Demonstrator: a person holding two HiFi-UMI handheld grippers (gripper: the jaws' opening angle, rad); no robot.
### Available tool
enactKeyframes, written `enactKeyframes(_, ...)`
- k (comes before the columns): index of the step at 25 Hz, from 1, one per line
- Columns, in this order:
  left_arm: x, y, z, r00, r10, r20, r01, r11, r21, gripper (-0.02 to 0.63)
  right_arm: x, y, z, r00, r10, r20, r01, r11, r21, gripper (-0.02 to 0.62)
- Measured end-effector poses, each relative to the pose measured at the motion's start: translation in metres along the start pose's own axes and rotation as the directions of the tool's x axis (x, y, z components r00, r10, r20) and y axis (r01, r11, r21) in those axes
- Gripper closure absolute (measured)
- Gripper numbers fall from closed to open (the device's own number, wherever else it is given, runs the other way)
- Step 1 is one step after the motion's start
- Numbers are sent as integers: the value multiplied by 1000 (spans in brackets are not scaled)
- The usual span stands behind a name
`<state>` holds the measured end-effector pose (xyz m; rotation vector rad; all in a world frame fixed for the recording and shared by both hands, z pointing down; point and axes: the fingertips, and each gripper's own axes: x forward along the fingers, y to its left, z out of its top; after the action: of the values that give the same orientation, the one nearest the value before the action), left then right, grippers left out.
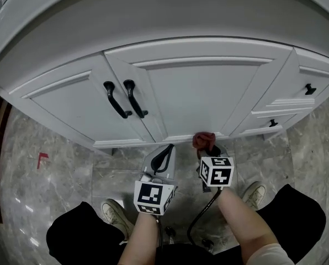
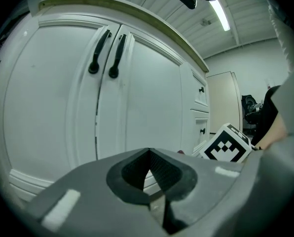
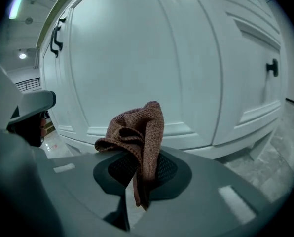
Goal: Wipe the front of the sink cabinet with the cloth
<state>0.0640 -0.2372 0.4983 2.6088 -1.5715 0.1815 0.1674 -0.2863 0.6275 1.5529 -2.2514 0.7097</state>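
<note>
Your right claw [image 3: 137, 177] pinches the brown cloth [image 3: 143, 127] low before the sink cabinet [image 3: 137, 58], near its base. Press the bunched fabric flat and sweep evenly, holding the left claw [image 2: 149, 177], pressed together and empty, clear.

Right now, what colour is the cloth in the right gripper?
Reddish-brown; the cloth shows best in the right gripper view.
</note>
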Motion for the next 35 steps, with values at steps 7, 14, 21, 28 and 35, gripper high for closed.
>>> enactKeyframes(7,25,-42,3,998,-63,-1,63,998,2,606,-23,-71,5,994,-106,2,106,992,66,511)
enactKeyframes(14,28,-49,4,998,-62,-5,62,998,4,606,-33,-87,9,990,-142,15,141,987,76,512)
enactKeyframes(21,15,-37,13,999,-37,18,37,999,8,606,-38,-49,0,998,-56,15,56,998,12,512)
enactKeyframes(28,-28,-19,45,996,10,86,-13,999,34,606,-71,19,26,995,25,95,-26,1000,10,512)
enactKeyframes(35,-111,-8,88,979,66,194,-68,998,3,606,-130,101,62,967,83,239,-76,996,-37,512)
